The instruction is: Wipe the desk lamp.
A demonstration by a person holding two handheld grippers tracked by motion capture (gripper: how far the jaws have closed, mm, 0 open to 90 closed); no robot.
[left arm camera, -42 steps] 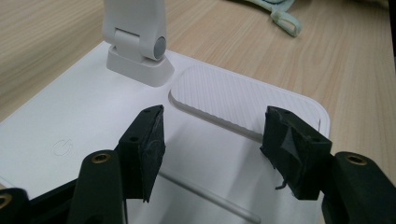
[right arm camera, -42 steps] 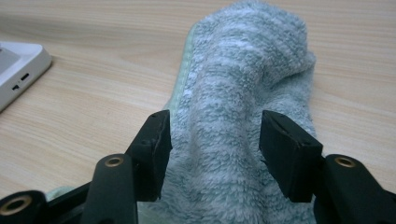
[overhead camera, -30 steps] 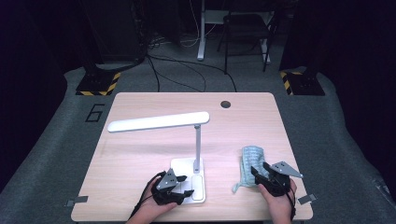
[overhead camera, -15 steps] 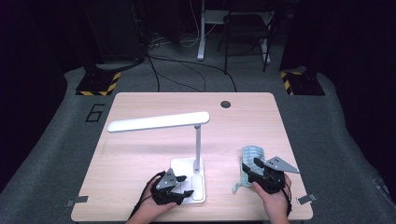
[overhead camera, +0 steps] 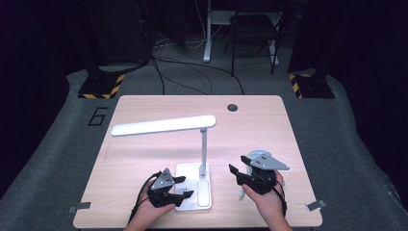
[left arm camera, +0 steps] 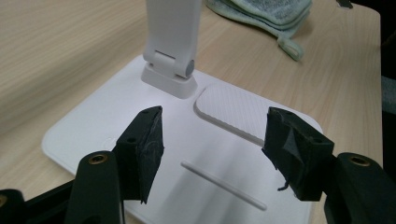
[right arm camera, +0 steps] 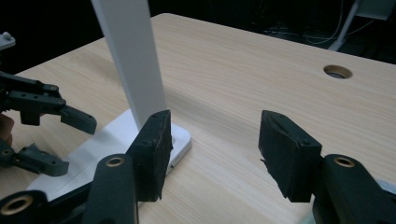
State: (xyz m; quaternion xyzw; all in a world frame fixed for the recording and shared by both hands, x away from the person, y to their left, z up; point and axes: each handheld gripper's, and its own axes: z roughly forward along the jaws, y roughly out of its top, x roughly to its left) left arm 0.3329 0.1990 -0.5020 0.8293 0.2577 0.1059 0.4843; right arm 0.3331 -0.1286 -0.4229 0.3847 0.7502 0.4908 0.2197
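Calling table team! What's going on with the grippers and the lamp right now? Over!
Left gripper open over lamp base, empty. Right gripper open, empty, facing lamp post. Cloth lies beside base, clear of both.

Both forearms come in from the near edge of the scene, each hand wrapped around a black two-jaw gripper.

The left gripper [overhead camera: 182, 186] sits low at the near left, its jaws pointing right and slightly away, standing wide apart with nothing between the pads. The left hand [overhead camera: 150, 214] grips its body from behind.

The right gripper [overhead camera: 236, 174] sits at the near right, held a little higher, its grey three-cornered plate on top and its jaws pointing left. Its jaws stand wide apart and empty. The right hand [overhead camera: 264, 199] holds it from below, the wrist running straight back to the near edge.
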